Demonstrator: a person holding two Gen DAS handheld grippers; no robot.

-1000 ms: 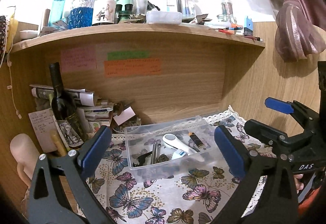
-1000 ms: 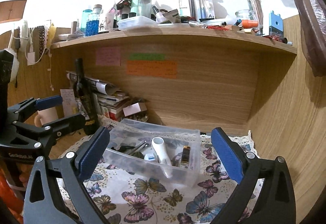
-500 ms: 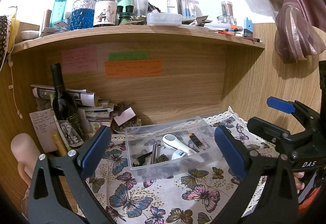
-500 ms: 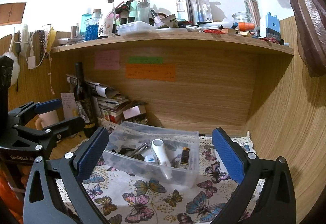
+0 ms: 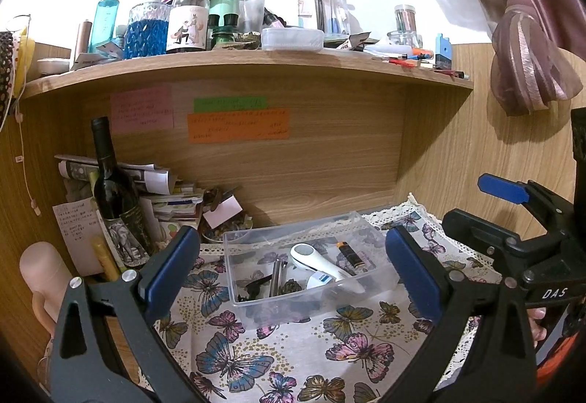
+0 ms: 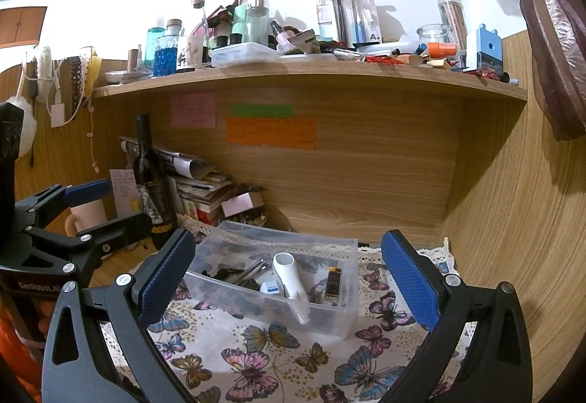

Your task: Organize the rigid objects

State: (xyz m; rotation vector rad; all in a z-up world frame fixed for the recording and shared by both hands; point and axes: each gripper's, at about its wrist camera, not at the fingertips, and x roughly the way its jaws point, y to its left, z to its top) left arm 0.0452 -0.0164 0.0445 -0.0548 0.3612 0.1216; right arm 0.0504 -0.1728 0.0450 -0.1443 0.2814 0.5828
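Note:
A clear plastic box (image 5: 234,278) (image 6: 344,322) sits on the butterfly cloth (image 5: 293,351) (image 6: 256,359). Inside lie a white handheld device (image 5: 316,262) (image 6: 289,275), a black and orange lighter (image 5: 349,253) (image 6: 333,280), a metal piece (image 5: 276,276) (image 6: 252,269) and small dark items. My left gripper (image 5: 291,278) is open and empty, just in front of the box. My right gripper (image 6: 287,287) is open and empty, also in front of the box. Each gripper shows at the edge of the other's view: the left (image 6: 91,216), the right (image 5: 487,205).
A dark wine bottle (image 5: 117,198) (image 6: 152,183) stands at back left beside stacked papers (image 5: 168,198) (image 6: 197,183). A pink mug (image 5: 40,275) is at far left. The shelf above (image 5: 256,60) (image 6: 311,77) is crowded with bottles and jars. Wooden walls close in behind and right.
Both grippers have drawn back and tilted up very slightly; the box sits a little lower in view. Nothing was picked up or let go.

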